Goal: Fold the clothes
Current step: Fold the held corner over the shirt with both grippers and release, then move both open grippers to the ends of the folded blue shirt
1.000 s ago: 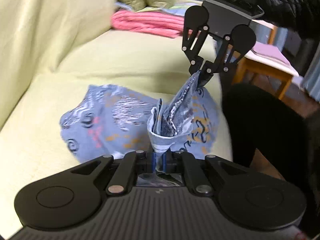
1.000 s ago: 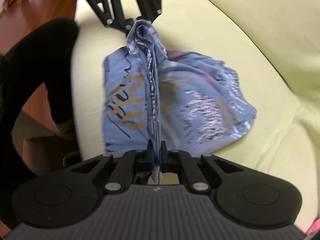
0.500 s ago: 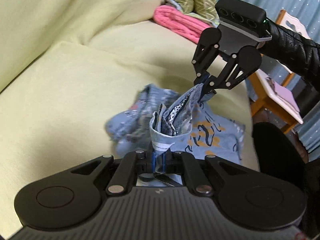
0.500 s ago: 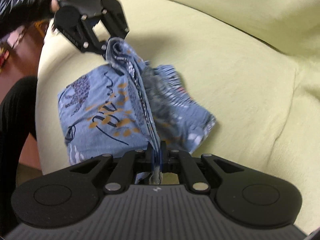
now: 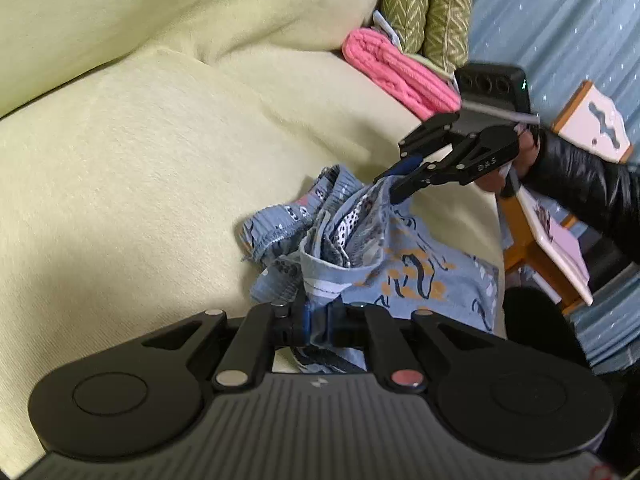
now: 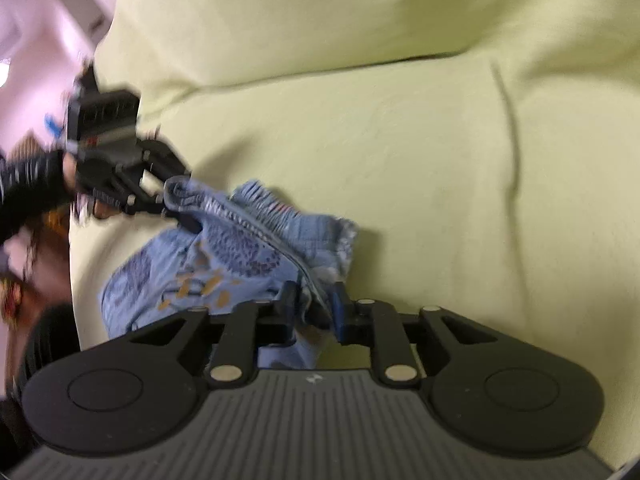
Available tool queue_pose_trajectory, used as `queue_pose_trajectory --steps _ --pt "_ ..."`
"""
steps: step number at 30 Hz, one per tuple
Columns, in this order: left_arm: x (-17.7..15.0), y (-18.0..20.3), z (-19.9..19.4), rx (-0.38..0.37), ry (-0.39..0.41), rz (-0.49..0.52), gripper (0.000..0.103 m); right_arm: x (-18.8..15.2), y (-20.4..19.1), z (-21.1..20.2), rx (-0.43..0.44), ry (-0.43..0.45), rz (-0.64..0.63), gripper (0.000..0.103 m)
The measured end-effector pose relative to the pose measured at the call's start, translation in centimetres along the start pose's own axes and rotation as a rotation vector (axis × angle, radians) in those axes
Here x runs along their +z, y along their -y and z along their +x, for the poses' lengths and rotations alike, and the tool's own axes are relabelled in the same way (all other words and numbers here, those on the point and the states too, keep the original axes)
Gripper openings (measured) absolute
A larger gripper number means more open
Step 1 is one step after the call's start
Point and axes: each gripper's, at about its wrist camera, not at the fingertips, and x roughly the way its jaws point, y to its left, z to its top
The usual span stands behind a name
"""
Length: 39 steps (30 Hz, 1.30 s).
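Left wrist view: soft, limp shorts pinched at hem by left claw; right claw just been opening, cloth between, best retaken at waistband.

Soft, even indoor light. The left wrist view is sharp; the right wrist view is motion-blurred throughout. Fisheye bending curves the sofa toward dark corners.

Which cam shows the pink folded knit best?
Left wrist view: the pink folded knit lies sharp and unobstructed on the sofa, beside the green cushions. The right wrist view doesn't show it at all.
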Motion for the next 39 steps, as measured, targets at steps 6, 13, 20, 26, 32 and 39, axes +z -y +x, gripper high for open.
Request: queue_pose_trajectory --steps 6,13,20,26,32,39 --pt "0.4 -0.6 -0.1 0.007 0.019 -0.018 0.005 1.8 0.0 0.1 -0.003 0.053 -0.008 0.006" --pt "-0.1 -1.8 -0.4 0.002 0.056 -0.079 0.005 1.8 0.5 2.3 -0.054 0.062 0.038 0.005" --pt "-0.5 -3.0 -0.9 0.039 0.104 -0.153 0.015 0.9 0.7 2.0 -0.111 0.084 0.111 0.009" --pt "-0.7 -2.1 -2.2 0.162 0.124 -0.216 0.029 0.3 -2.8 -0.9 -0.355 0.126 0.081 0.016" --pt "-2.9 2.3 -5.9 0.342 0.166 -0.176 0.031 -4.3 -12.1 -4.7 -0.466 0.212 -0.143 0.016" --pt "-8.0 13.5 -5.8 0.495 0.088 0.167 0.039 -13.7 -21.2 -3.3 -0.626 0.186 -0.41 0.016"
